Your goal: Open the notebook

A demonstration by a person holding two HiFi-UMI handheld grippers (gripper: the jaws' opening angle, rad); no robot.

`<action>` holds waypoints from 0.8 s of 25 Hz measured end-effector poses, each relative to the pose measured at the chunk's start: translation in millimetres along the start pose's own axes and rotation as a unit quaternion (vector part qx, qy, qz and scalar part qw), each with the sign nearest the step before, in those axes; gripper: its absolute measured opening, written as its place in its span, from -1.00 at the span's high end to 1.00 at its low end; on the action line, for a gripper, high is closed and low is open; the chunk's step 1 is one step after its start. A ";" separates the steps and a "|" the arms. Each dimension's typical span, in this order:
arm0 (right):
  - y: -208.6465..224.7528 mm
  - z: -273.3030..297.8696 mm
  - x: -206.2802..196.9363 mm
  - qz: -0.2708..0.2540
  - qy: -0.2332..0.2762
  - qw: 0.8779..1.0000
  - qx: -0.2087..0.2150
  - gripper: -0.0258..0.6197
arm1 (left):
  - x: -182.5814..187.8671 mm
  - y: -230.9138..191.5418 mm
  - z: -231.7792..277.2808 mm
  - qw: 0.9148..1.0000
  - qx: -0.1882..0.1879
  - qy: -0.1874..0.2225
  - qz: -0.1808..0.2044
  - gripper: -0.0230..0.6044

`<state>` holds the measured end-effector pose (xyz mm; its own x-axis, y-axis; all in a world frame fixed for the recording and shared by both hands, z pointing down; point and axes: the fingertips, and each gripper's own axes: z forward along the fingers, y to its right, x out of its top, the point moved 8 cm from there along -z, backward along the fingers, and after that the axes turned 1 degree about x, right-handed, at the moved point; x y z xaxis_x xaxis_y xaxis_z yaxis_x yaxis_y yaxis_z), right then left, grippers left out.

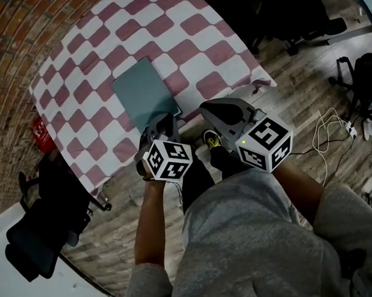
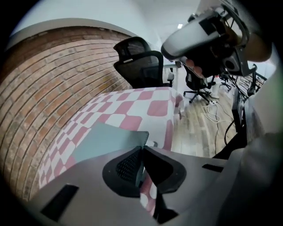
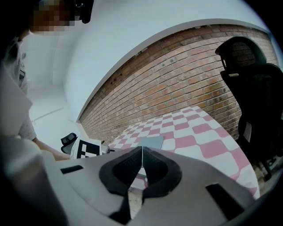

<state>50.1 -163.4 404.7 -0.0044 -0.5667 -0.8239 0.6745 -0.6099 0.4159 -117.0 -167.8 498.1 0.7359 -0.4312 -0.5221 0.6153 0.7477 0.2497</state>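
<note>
Right tool (image 1: 207, 107) hangs just off the table's near edge, pads pressed together, nothing between them. Left tool (image 1: 166, 119) is at the near corner of the notebook (image 1: 144, 90), pads almost together and pinching a thin teal sliver of that corner's edge. Notebook is teal-grey, cover down, lying flat close to the near edge of the red-and-white checked table (image 1: 184, 48) and slanted to that edge. Brick wall (image 1: 1, 76) runs along the table's left side. A black office chair (image 2: 141, 66) stands past the far end.
</note>
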 end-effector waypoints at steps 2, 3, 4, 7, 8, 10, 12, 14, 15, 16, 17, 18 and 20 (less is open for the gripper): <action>-2.1 -0.9 0.1 -0.001 0.001 1.000 0.001 0.83 | -1.2 -3.2 -6.6 0.999 0.007 0.021 -0.034 0.84; -3.3 -1.2 0.6 -0.003 0.002 1.000 0.003 0.83 | -2.1 -5.1 -9.9 0.998 0.010 0.031 -0.052 0.84; -4.4 -1.5 1.1 -0.004 0.002 1.000 0.004 0.83 | -2.8 -6.9 -13.1 0.997 0.013 0.040 -0.069 0.85; -6.9 -2.6 2.6 -0.010 0.003 1.000 0.007 0.83 | -3.2 -10.4 -20.9 0.992 0.024 0.061 -0.106 0.85; -7.8 -2.8 2.9 -0.011 0.004 1.000 0.008 0.83 | -3.6 -11.4 -23.5 0.990 0.028 0.069 -0.118 0.85; -9.7 -3.0 3.6 -0.014 0.004 1.000 0.010 0.83 | -4.1 -14.8 -30.5 0.984 0.037 0.089 -0.149 0.85; -11.6 -2.5 5.4 -0.018 0.006 1.000 0.013 0.83 | -4.1 -20.4 -41.0 0.975 0.051 0.113 -0.184 0.85; -13.7 -2.5 7.2 -0.021 0.007 1.000 0.016 0.83 | -6.5 -25.2 -53.8 0.962 0.065 0.139 -0.227 0.85; -14.8 -2.7 7.9 -0.021 0.008 1.000 0.017 0.83 | -9.3 -27.4 -61.0 0.953 0.072 0.152 -0.252 0.85; -15.9 -2.8 8.5 -0.021 0.008 1.000 0.018 0.83 | -13.4 -29.8 -68.3 0.943 0.081 0.165 -0.277 0.85; -17.0 -2.5 9.1 -0.022 0.008 1.000 0.020 0.83 | -18.5 -32.6 -75.5 0.932 0.089 0.177 -0.304 0.85; -18.0 -1.9 9.9 -0.023 0.009 0.999 0.022 0.83 | -24.6 -35.5 -82.5 0.919 0.097 0.189 -0.332 0.85; -20.1 0.1 11.1 -0.027 0.009 0.999 0.028 0.83 | -38.5 -41.3 -94.5 0.894 0.111 0.206 -0.383 0.85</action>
<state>36.5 -157.4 387.2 -0.0259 -0.5226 -0.8522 0.6318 -0.6692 0.3911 -197.5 -134.4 430.8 -0.0639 -0.5178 -0.8531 0.9685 0.1740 -0.1781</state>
